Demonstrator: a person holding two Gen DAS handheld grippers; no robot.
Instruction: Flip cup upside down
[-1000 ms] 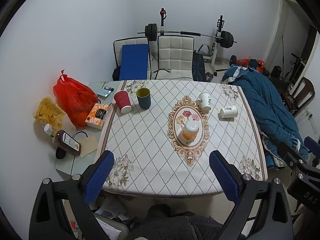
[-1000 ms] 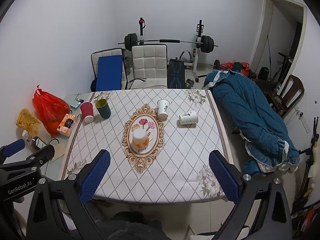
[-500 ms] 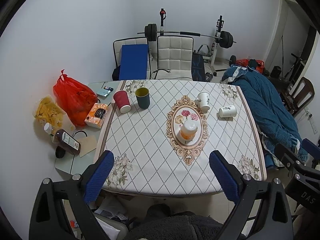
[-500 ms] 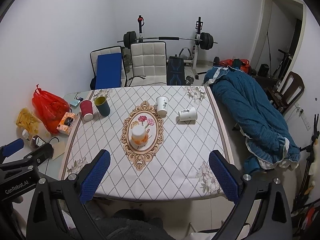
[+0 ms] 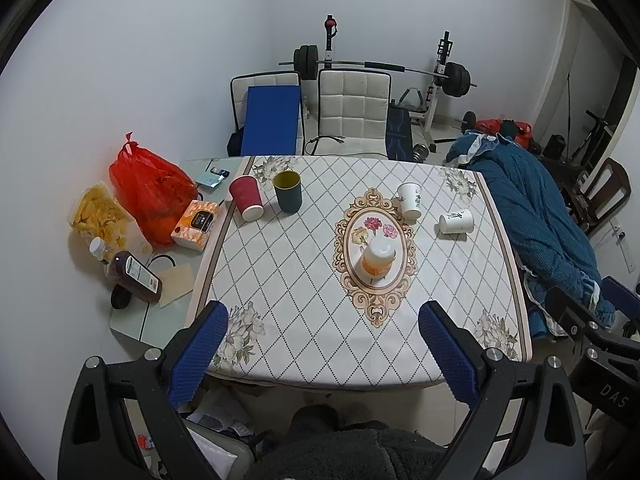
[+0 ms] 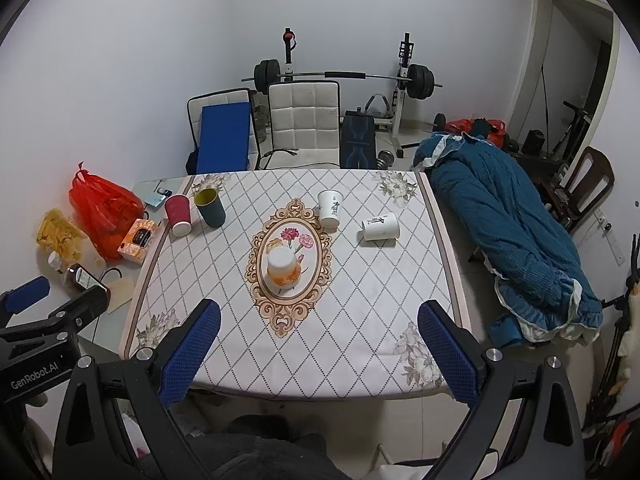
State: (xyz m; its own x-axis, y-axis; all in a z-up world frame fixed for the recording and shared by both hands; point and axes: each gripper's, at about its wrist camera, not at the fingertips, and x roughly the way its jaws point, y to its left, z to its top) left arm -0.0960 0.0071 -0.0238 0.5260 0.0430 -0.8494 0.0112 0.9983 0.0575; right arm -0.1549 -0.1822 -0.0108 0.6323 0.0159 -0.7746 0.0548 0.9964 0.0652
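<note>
Several cups stand on the patterned tablecloth [image 5: 304, 280]. An orange-and-white cup [image 5: 378, 262] [image 6: 282, 267] sits upside down on the central medallion. A white cup [image 5: 411, 200] [image 6: 331, 207] stands upright behind it. Another white cup [image 5: 456, 221] [image 6: 380, 226] lies on its side to the right. A red cup [image 5: 247, 197] [image 6: 179, 214] stands upside down and a dark green cup [image 5: 287, 190] [image 6: 210, 207] stands upright at the far left. My left gripper [image 5: 324, 352] and right gripper [image 6: 320, 350] are both open and empty, held back over the table's near edge.
A red bag [image 5: 148, 196], a tissue box [image 5: 196, 224], a snack bag [image 5: 100, 216] and a bottle [image 5: 134, 276] crowd the glass side table at left. A blue blanket [image 6: 508, 232] lies right of the table. Chairs [image 5: 352, 112] and a barbell rack stand behind.
Both grippers have drawn back slightly from the table; the cups look a little smaller and further off. No cup has moved. Both grippers stay open.
</note>
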